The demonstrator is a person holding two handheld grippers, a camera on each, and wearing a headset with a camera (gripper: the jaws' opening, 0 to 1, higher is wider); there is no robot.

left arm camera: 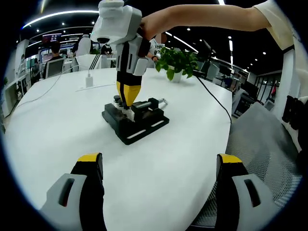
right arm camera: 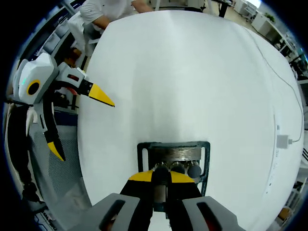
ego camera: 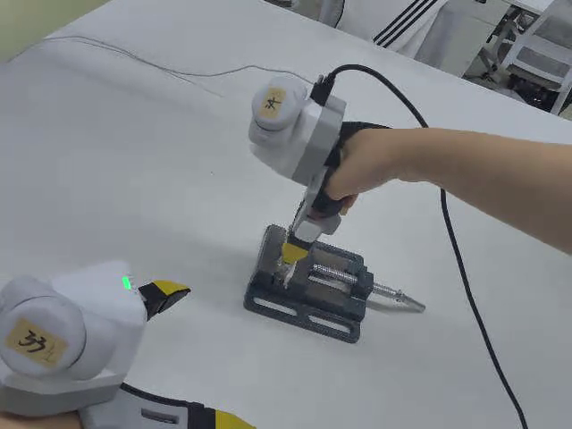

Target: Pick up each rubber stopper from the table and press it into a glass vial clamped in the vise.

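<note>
- My right gripper [right arm camera: 161, 179] clamps a dark stopper [right arm camera: 161, 171] over the vise [right arm camera: 174, 153].
- My left gripper [left arm camera: 159, 157] hangs wide apart above the table [left arm camera: 187, 144], short of the vise.

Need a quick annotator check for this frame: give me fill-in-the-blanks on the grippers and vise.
1. The gripper at the vise is the ____ one.
2. Its tips pinch a dark ____.
3. The left gripper has its jaws wide ____.
4. The vise sits on a ____ table.
Missing words: right; stopper; open; white.
</note>
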